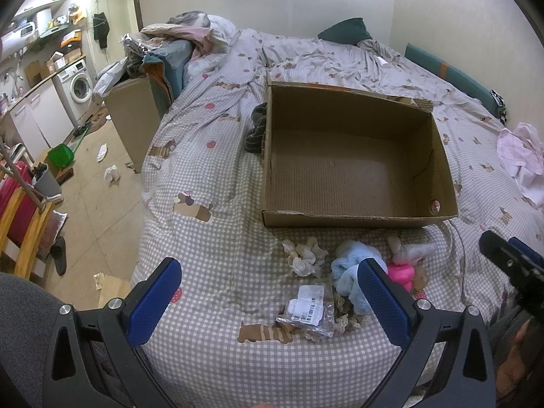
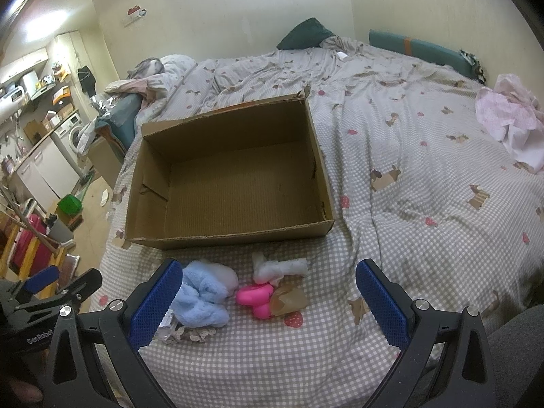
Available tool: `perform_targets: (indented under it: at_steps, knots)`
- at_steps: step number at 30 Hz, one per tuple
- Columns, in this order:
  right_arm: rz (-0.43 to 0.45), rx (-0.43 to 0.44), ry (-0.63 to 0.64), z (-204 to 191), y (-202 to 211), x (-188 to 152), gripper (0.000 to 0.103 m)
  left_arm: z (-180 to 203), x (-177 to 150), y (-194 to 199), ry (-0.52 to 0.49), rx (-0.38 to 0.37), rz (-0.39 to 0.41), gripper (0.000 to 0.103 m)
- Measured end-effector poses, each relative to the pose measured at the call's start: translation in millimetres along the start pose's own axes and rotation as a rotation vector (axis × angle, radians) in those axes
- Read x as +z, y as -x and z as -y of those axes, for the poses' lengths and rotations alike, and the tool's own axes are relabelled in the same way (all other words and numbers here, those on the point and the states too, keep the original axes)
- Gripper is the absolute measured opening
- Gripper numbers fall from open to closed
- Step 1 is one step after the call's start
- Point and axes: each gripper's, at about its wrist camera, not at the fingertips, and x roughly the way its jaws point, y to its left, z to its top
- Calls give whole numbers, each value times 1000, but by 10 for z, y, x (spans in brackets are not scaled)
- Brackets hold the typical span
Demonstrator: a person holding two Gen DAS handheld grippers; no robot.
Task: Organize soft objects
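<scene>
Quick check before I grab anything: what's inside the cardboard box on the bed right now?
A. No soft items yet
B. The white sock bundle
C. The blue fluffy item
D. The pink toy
A: the cardboard box shows a bare floor, while the blue fluffy item and pink toy lie on the bedspread in front of it.

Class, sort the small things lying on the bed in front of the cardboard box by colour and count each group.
Light blue: 1, fluffy cloth
Pink: 1, toy
White: 1, plush
Cream: 1, crumpled bundle
Brown: 1, piece
Clear: 1, packet
Total: 6
</scene>
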Motion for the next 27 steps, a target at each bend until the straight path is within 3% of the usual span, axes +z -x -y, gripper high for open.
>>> perform_targets:
  at_steps: [6,15,19,24,26,27]
  knots:
    - [-55,60,-12,66,13,237,103,-92,236,-47,6,-4,-74,103]
    - [-234,145,-38,283,-404,447,103,-74,465,-365,-31,-21,-170,103]
    - [-331,154,-69,372,-705,397,103,-138,380,-497,-7,-23,-178,103]
    - [-479,137,-54,322,-1101,104,103,-221,348,-614,42,-35,-195,103]
    - [-519,126,-13,252,-1220,41,86,-238,355,-620,54,-42,-198,103]
    - [-529,119,5,223,-1258,31,84,-250,360,-626,62,-46,-201,103]
